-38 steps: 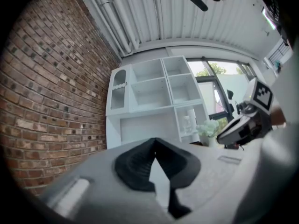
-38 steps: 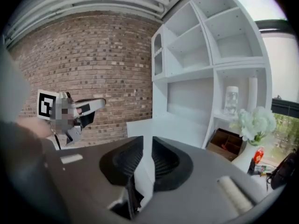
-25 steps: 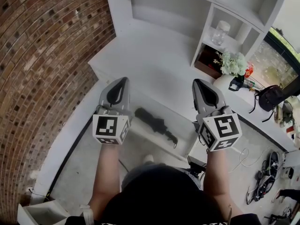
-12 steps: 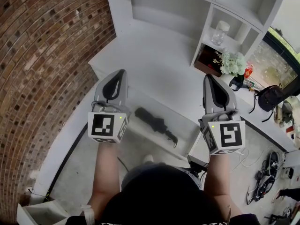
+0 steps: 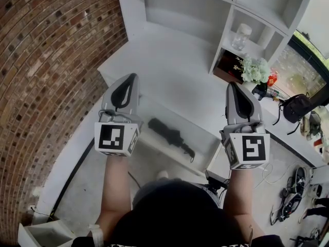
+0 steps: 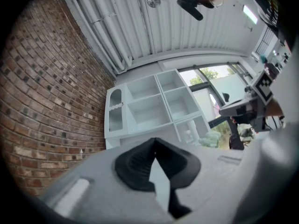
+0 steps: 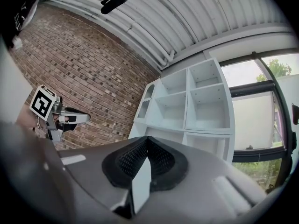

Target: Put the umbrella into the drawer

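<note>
Beneath us in the head view, the umbrella (image 5: 167, 133) lies folded inside the open drawer (image 5: 162, 151), just toward 6 o'clock of frame centre, its thin end pointing to 4 o'clock. We note the left gripper (image 5: 131, 81) at its 10 o'clock and the right gripper (image 5: 234, 87) at its 2 o'clock, both raised over the white desktop (image 5: 169, 60) and well apart from it. Risk, as we judge it: the drawer stands pulled out, and if we push it home carelessly the thin end could catch on the side wall or the front could jam askew. The only print here is the black square markers on the two cubes, which are codes, not words. Left gripper view: jaw tips meet, clenched on nothing; white shelf unit (image 6: 154, 104) at 12 o'clock, brick wall (image 6: 51, 87) at 9 o'clock; no readable lettering. Right gripper view: jaws pressed together, likewise empty; the left gripper's marker shows at 9 o'clock. We find no brand or label legible anywhere.
</note>
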